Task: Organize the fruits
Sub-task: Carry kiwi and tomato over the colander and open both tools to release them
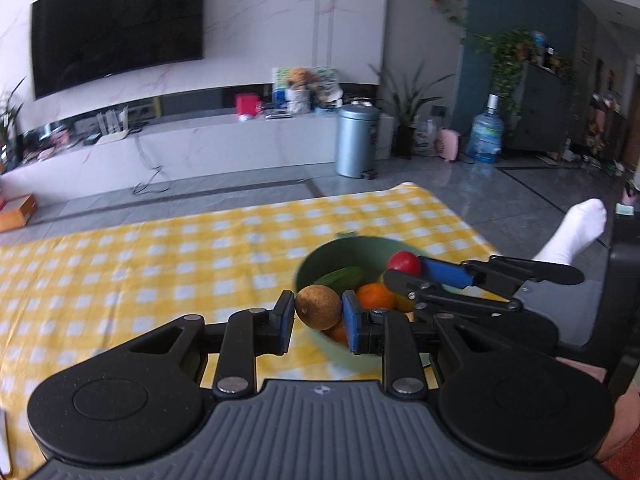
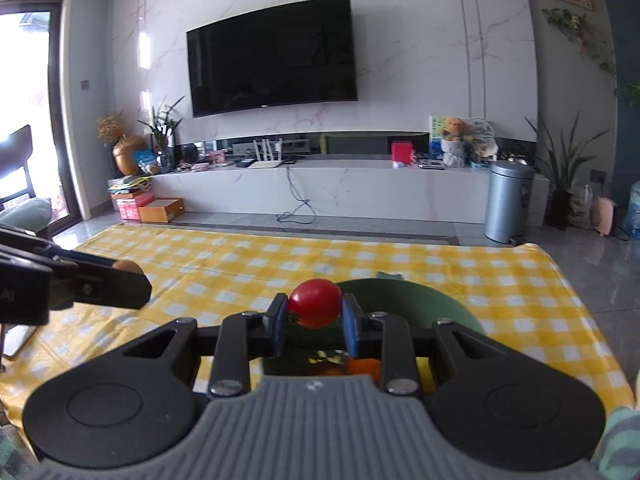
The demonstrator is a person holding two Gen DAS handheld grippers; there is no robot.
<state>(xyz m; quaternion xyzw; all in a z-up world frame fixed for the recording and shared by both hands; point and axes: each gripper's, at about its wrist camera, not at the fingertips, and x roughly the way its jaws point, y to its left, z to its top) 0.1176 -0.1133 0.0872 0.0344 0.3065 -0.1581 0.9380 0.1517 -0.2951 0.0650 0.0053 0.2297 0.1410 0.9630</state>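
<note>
My left gripper [image 1: 318, 314] is shut on a brown round fruit [image 1: 318, 307] and holds it above the near left rim of a green bowl [image 1: 320, 258]. The bowl holds a green cucumber [image 1: 346, 276], an orange [image 1: 374, 295] and other fruit partly hidden. My right gripper [image 2: 315, 314] is shut on a red tomato [image 2: 315, 304] above the green bowl [image 2: 436, 304]. The right gripper [image 1: 404, 270] with the tomato [image 1: 404, 262] also shows in the left wrist view. The left gripper [image 2: 132, 276] shows at the left of the right wrist view.
A yellow checked cloth [image 1: 160, 264] covers the table [image 2: 520, 308]. Beyond it are a grey floor, a white TV bench [image 2: 340, 184], a metal bin [image 1: 356, 140] and a water jug [image 1: 485, 134]. A foot in a white sock [image 1: 576, 232] is at the right.
</note>
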